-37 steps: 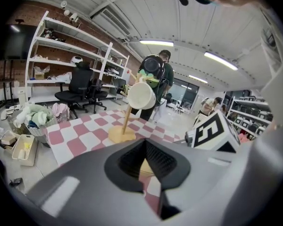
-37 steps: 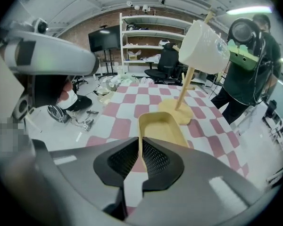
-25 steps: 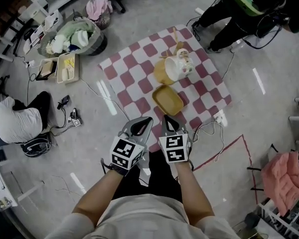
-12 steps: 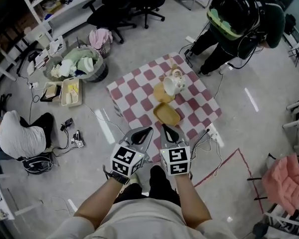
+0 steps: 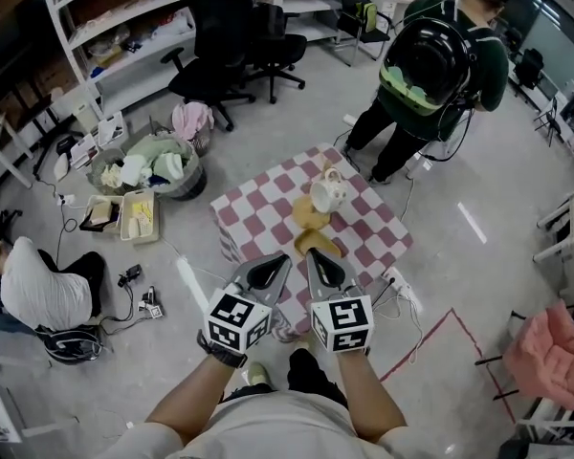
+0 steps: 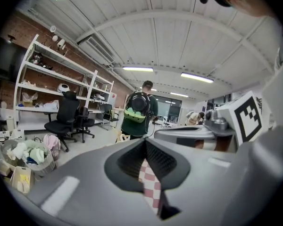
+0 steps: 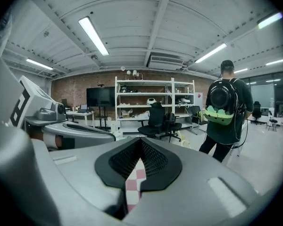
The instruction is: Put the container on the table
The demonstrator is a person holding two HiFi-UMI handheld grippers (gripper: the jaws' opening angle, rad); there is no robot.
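A table under a red-and-white checked cloth (image 5: 258,208) stands ahead of me in the head view. On it are a shallow yellow container (image 5: 318,244), a second yellow dish (image 5: 302,214) and a white jug (image 5: 327,193). My left gripper (image 5: 279,259) and right gripper (image 5: 316,254) are held side by side in front of the table's near edge, both shut and holding nothing. The right one's tip overlaps the yellow container. In the left gripper view the left gripper (image 6: 144,140) shows only checked cloth (image 6: 151,185) below its closed tips. The right gripper (image 7: 140,140) looks the same.
A person with a black and green backpack (image 5: 426,65) stands beyond the table. A laundry basket (image 5: 153,165) and flat trays (image 5: 137,213) lie on the floor at left, near a seated person (image 5: 43,290). Office chairs (image 5: 220,36) and shelves stand behind. A power strip (image 5: 402,288) lies right of the table.
The view has tilted up and pulled back, so the table looks smaller and farther away. Both grippers stay shut and close together.
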